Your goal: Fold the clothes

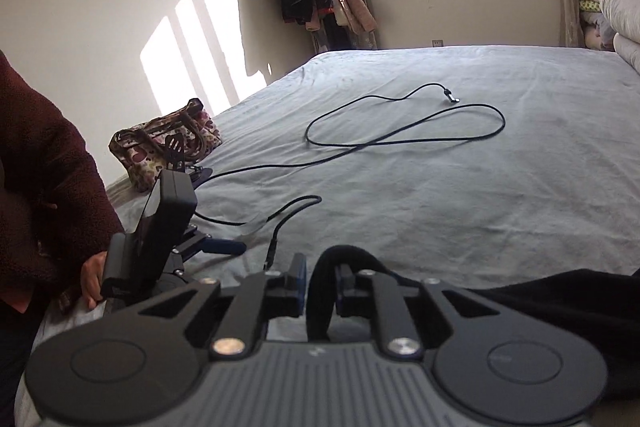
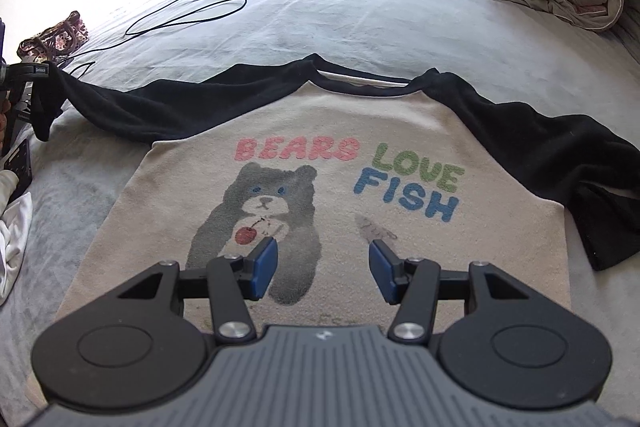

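While the raglan sweatshirt (image 2: 320, 155) lies print-up and spread flat on the bed (image 2: 360, 11), its cream body sits directly beneath and ahead of the right claw (image 2: 323, 269). That claw hangs over the lower half of the bear print, jaws wide apart, holding nothing. Both black sleeves extend outward: the right sleeve (image 2: 552, 155) ahead and to that claw's right, its cuff doubled back on itself; the left sleeve (image 2: 132, 111) ahead and to its left, its end lifted clear of the bed. The left claw (image 1: 320, 291) is clamped on a fold of black fabric, judged to be that sleeve's cuff (image 1: 340, 267), which loops up between its pads.

Step in hand, by judgement: the left sleeve is gripped, either being spread out or carried inward across the chest; the frames do not settle which.

A black cable (image 1: 400, 119) lies well ahead of both claws, a floral bag (image 1: 168, 143) at the bed's edge left of the left claw.
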Demonstrator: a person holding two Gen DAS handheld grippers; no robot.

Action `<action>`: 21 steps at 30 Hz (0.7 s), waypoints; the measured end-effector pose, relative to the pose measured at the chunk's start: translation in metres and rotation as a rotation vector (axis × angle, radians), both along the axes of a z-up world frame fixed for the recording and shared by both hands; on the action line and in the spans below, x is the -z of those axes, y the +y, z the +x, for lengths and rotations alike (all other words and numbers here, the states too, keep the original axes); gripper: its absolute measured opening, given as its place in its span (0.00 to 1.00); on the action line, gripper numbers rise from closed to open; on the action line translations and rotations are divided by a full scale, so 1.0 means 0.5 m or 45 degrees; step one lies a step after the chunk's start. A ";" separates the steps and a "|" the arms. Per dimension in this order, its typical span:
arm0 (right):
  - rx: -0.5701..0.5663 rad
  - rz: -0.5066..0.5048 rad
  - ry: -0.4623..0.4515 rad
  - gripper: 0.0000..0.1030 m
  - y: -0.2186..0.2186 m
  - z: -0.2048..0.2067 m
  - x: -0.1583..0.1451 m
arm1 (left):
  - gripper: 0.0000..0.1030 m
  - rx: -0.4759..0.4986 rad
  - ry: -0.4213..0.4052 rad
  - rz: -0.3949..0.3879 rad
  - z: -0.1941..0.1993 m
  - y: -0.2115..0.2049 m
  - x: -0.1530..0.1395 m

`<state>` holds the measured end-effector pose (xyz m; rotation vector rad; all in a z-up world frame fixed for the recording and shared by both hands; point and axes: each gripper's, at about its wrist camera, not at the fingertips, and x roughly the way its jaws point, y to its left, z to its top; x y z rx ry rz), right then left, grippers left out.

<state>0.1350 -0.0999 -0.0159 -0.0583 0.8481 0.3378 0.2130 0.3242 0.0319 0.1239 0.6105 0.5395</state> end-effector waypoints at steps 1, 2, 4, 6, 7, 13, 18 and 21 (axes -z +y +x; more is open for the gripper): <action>-0.001 -0.005 -0.004 0.53 -0.001 0.000 -0.002 | 0.25 -0.007 -0.012 -0.015 -0.008 0.001 -0.003; 0.000 -0.010 -0.006 0.53 -0.002 0.001 -0.004 | 0.30 -0.013 -0.023 -0.030 -0.015 0.001 -0.006; 0.005 -0.019 -0.011 0.53 -0.005 0.002 -0.009 | 0.42 -0.003 -0.041 -0.043 -0.029 -0.009 -0.016; 0.012 -0.026 -0.015 0.53 -0.010 0.001 -0.015 | 0.45 0.007 -0.060 -0.057 -0.043 -0.018 -0.026; 0.015 -0.029 -0.018 0.53 -0.013 0.000 -0.018 | 0.48 0.013 -0.069 -0.064 -0.050 -0.023 -0.031; 0.063 -0.034 -0.035 0.53 -0.045 -0.014 -0.031 | 0.57 0.093 -0.133 -0.200 -0.099 -0.072 -0.058; 0.104 -0.049 -0.041 0.54 -0.080 -0.038 -0.043 | 0.59 0.153 -0.154 -0.291 -0.139 -0.116 -0.065; 0.130 -0.062 -0.056 0.54 -0.101 -0.063 -0.059 | 0.61 0.195 -0.159 -0.340 -0.166 -0.147 -0.066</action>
